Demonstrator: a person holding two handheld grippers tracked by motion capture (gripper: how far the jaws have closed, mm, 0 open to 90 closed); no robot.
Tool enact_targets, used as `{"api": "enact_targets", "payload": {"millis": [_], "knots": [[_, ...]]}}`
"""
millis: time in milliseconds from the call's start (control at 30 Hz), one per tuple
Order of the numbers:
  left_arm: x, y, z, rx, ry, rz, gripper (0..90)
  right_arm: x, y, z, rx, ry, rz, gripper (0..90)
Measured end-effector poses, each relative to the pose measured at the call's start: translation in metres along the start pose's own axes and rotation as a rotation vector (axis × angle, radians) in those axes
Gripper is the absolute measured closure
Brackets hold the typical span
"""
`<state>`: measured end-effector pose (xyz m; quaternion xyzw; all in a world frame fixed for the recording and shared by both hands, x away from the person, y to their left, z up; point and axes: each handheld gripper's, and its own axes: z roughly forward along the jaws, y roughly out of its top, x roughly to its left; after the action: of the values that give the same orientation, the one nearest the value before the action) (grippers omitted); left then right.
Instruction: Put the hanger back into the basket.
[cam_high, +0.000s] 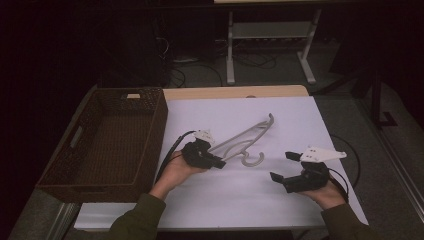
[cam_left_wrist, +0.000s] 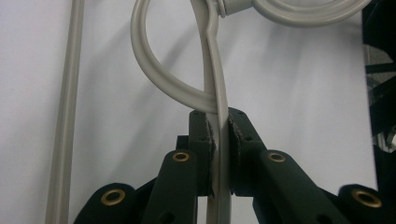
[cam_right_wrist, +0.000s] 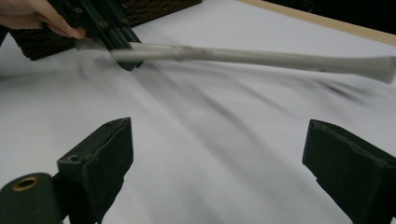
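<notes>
A pale grey plastic clothes hanger (cam_high: 243, 138) hangs just above the white table, its hook toward the near side. My left gripper (cam_high: 218, 163) is shut on one arm of the hanger (cam_left_wrist: 218, 140), and the two pads press the flat bar from both sides. The hanger's round loop (cam_left_wrist: 159, 70) curves up past the jaws. From the right gripper view the hanger (cam_right_wrist: 261, 57) stretches across the top, blurred, with the left gripper (cam_right_wrist: 112, 35) holding its end. My right gripper (cam_high: 284, 166) stands open to the right of the hanger, nothing between its wide jaws (cam_right_wrist: 219, 158).
A dark wicker basket (cam_high: 150, 145) stands at the table's left, close beside my left hand. A white sheet (cam_high: 280, 115) covers the table. Table legs and cables lie on the floor beyond the far edge.
</notes>
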<state>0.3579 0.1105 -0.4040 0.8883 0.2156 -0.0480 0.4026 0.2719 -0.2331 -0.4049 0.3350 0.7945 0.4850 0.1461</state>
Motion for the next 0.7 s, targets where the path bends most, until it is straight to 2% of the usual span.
{"api": "enact_targets", "payload": {"millis": [233,267,333,467,567,700], "knots": [[-0.002,0.007,-0.019,-0.041,0.012,-0.012,82.2,-0.002,-0.01,-0.009,0.0,-0.04,0.019,7.5],[-0.003,0.009,-0.025,-0.052,0.009,-0.031,82.2,-0.002,-0.011,-0.01,0.002,-0.043,0.026,7.5],[-0.004,0.009,-0.027,-0.059,0.011,-0.036,82.2,-0.003,-0.012,-0.01,0.002,-0.045,0.021,7.5],[-0.006,0.015,-0.044,-0.062,0.037,-0.043,82.2,-0.005,-0.014,-0.011,0.001,-0.052,0.023,7.0],[-0.008,0.019,-0.051,-0.077,0.039,-0.055,82.2,-0.005,-0.015,-0.01,0.005,-0.05,0.02,6.8],[-0.013,0.025,-0.065,-0.081,0.073,-0.069,82.1,-0.006,-0.014,-0.01,-0.002,-0.053,0.016,6.6]]}}
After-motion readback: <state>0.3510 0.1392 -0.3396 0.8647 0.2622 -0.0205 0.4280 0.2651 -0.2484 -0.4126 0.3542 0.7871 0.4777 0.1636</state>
